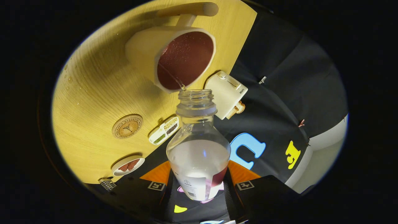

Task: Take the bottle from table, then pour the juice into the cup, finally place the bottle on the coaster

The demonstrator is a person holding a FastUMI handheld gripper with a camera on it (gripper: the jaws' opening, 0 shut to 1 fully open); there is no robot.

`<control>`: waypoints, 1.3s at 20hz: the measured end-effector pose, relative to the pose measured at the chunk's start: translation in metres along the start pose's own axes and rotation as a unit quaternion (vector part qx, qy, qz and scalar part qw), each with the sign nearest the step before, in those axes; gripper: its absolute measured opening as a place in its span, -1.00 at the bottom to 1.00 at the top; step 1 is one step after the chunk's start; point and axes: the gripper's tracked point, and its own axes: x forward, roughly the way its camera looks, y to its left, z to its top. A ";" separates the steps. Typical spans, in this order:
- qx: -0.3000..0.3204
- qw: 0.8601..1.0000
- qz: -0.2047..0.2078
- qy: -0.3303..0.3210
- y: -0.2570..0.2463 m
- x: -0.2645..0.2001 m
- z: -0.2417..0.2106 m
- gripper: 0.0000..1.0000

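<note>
Clamping one uncapped bottle between both fingers, the gripper tips its mouth over one cup of dark juice. On the bench sit one round coaster, one small dish, one seed tray and, at its edge, one white box.

We grip the uncapped bottle between both fingers of our gripper, tilted so a thin juice stream runs from its mouth into the cup on the wooden table.
</note>
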 end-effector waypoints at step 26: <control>-0.030 0.999 -0.017 -0.016 -0.043 -0.008 0.003 0.35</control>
